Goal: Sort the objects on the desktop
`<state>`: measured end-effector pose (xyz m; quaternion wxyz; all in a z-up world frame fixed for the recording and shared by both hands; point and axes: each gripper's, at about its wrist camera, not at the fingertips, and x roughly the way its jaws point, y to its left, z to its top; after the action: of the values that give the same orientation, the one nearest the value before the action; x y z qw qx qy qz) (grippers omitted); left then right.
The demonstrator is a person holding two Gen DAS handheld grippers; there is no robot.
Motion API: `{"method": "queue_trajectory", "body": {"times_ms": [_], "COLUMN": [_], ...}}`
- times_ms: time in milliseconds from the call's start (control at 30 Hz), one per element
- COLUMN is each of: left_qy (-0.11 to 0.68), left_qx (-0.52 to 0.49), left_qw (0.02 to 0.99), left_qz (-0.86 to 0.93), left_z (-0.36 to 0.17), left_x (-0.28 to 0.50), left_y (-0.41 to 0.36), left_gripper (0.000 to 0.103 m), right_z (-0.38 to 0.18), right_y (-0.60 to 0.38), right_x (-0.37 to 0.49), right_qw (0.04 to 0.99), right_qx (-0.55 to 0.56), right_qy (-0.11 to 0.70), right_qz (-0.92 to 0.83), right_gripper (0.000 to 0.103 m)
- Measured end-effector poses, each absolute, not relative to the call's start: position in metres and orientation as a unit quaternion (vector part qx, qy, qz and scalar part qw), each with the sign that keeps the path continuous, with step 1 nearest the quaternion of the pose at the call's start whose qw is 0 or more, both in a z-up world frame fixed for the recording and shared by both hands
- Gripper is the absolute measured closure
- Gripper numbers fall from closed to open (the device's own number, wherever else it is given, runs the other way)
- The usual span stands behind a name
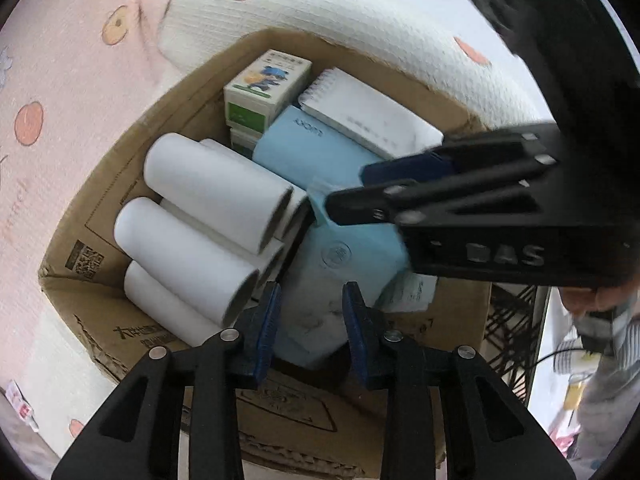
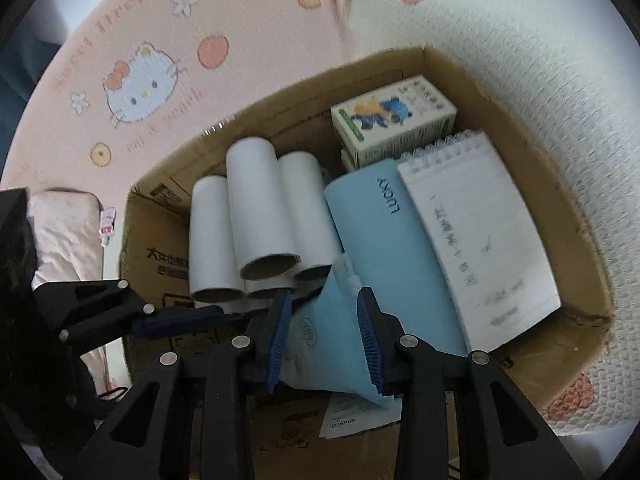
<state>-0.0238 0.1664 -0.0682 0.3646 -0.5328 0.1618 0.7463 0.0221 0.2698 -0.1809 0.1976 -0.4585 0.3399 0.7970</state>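
Right wrist view: the right claw (image 2: 324, 336) grips a light-blue pouch (image 2: 332, 360) between its pads, at 6 o'clock inside the cardboard box (image 2: 532, 184). White tubes (image 2: 256, 216) lie at 10 o'clock, a notepad (image 2: 480, 232) at 2 o'clock. The left claw (image 1: 310, 320) stands half-wide around the same pouch (image 1: 352, 252); contact cannot be told.

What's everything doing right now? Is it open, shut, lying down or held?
Cardboard box, open on top.
Paper tubes, lying piled in the box.
Small cartons, stacked.
Blue notebook, closed, in the box.
Spiral notepad, on the blue notebook, writing up.
Light-blue packet, held between the right fingers.
Right gripper, shut on the packet.
Left gripper, packet between its fingers; grip unclear.
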Motion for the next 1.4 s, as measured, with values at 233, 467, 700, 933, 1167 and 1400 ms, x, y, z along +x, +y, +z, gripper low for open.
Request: {"method": "queue_trajectory", "body": {"times_ms": [233, 467, 700, 933, 1167, 1400], "left_qy": [0.119, 0.098, 0.127, 0.166, 0.175, 0.236], "left_qx": [-0.553, -0.584, -0.622, -0.631, -0.675, -0.651], "left_qw": [0.383, 0.364, 0.348, 0.322, 0.260, 0.235], "left_qz": [0.730, 0.719, 0.690, 0.686, 0.667, 0.682], "left_z": [-0.065, -0.075, -0.100, -0.117, -0.143, -0.148], "left_x": [-0.042, -0.057, -0.063, -0.061, -0.071, -0.058], "left_y": [0.168, 0.198, 0.231, 0.246, 0.245, 0.255], "left_gripper": [0.065, 0.090, 0.090, 0.090, 0.092, 0.093], "right_z": [-0.174, -0.183, -0.185, -0.191, -0.181, -0.175], "right_y": [0.275, 0.283, 0.288, 0.295, 0.299, 0.303], "right_x": [0.043, 0.058, 0.073, 0.082, 0.086, 0.088], "right_qw": [0.258, 0.275, 0.289, 0.305, 0.330, 0.339], "right_qx": [-0.403, -0.383, -0.376, -0.356, -0.316, -0.319], "right_qy": [0.386, 0.424, 0.443, 0.469, 0.489, 0.486], "right_qz": [0.789, 0.774, 0.761, 0.748, 0.743, 0.740], "right_gripper": [0.073, 0.092, 0.092, 0.092, 0.092, 0.092]}}
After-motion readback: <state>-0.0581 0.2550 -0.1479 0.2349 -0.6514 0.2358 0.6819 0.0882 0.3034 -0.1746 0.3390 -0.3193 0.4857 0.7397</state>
